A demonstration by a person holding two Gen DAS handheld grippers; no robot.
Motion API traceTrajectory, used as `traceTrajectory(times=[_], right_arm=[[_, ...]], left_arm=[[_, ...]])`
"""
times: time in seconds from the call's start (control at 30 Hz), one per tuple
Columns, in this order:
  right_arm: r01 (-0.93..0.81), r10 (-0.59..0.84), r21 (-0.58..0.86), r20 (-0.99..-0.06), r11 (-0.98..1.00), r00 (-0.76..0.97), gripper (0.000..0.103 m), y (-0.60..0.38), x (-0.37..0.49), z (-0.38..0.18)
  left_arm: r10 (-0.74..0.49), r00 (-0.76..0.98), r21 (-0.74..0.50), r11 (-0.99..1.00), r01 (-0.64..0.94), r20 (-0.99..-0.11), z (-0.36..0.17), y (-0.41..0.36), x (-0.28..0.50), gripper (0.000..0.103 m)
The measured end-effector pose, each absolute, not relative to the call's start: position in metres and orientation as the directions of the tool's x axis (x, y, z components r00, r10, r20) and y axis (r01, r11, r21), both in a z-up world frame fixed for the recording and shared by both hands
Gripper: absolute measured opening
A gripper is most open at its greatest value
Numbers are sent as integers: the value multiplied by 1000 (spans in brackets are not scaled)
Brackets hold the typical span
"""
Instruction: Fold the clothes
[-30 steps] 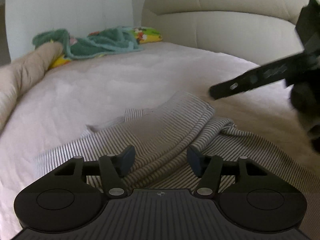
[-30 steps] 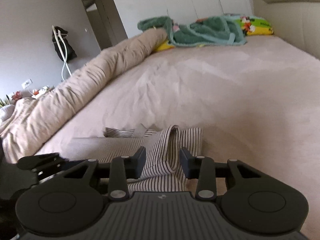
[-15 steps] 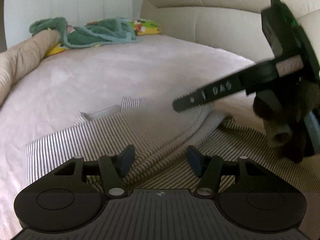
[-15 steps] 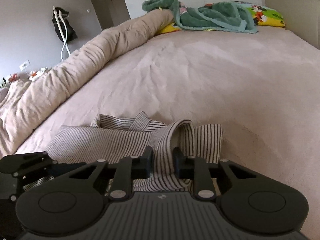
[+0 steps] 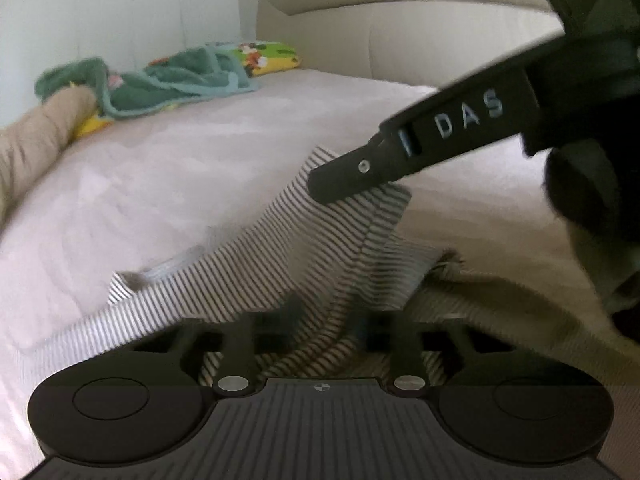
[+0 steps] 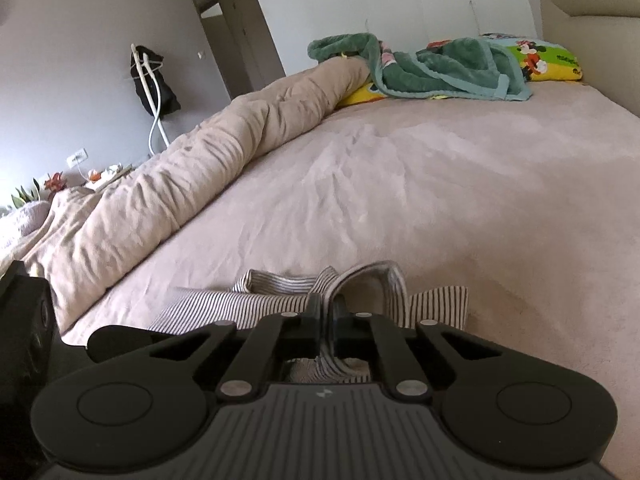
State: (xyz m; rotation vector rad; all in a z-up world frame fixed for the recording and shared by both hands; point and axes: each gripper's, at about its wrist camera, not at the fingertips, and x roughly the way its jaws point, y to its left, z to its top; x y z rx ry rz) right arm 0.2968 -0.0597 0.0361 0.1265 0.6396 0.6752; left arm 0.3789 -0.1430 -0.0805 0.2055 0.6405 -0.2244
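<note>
Garment: striped shirt (image 5: 280,264) lay rumpled on the near part of the bed (image 6: 400,184), thin dark and white stripes, partly lifted into a ridge.
Left gripper (image 5: 328,320): jaws had just been closing and were clenched on a bunched fold of the striped shirt; view blurred there, fingers dark against the cloth.
Right gripper (image 6: 327,316): jaws had just been closing, clamped on a raised fold of the same shirt, cloth looping up over the fingertips.
Right gripper, seen from left wrist: its finger crossed the upper right, marked "DAS", tip touching the lifted shirt edge.
Shirt state: 1 edge pulled up toward the right gripper, the rest trailing down to the left gripper.
Bed surface: pale pink cover, mostly bare beyond the shirt.
Far end of bed: green blanket (image 6: 432,68) heaped on a yellow cartoon-print pillow (image 6: 548,60).
Bed side: beige duvet (image 6: 180,184) rolled along the edge.
Headboard (image 5: 420,28): cream, padded.
Room: dark bag (image 6: 154,80) hanging on the wall.
</note>
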Motion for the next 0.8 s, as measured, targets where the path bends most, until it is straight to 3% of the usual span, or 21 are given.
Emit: traceTrajectory(times=[0.17,0.23,0.33,0.43,0.5,0.57,0.67,0.77,0.8], right_arm=[[-528,594,280,-469,802,654,5,-80,291,50],[-502,562,261,-479,825,675,5,-88,294,47],[-467,486,192,-570,863,662,7,-87,302,21],[-418,412,149,-630,896,658,18,-92,307,-5],[-388,409,178,-619,904,671,27,-103,306,-5],[-387,405,165,-589,907,699,27,-107,299,5],[-424,444,169,-533,890,720,31,-104,288,21],[-488,526,216,-496,846,691,52,-92,283,27],[-492,531,222,-510,842,677,55,-86,284,21]], left_arm=[[-164,830,130,953,272,-534,-50,-153,376,10],[-196,813,87,954,288,-548,-52,-156,381,11],[-231,761,22,952,306,-607,-74,-155,389,29],[-247,742,-22,954,299,-623,-85,-143,384,42],[-282,753,-91,954,285,-595,-74,-121,368,74],[-303,784,-141,952,270,-542,-59,-94,348,83],[-275,821,-185,960,209,-501,-50,-54,330,85],[-271,807,-274,951,141,-525,-66,-21,331,87],[-276,794,-309,944,117,-542,-74,-12,334,87]])
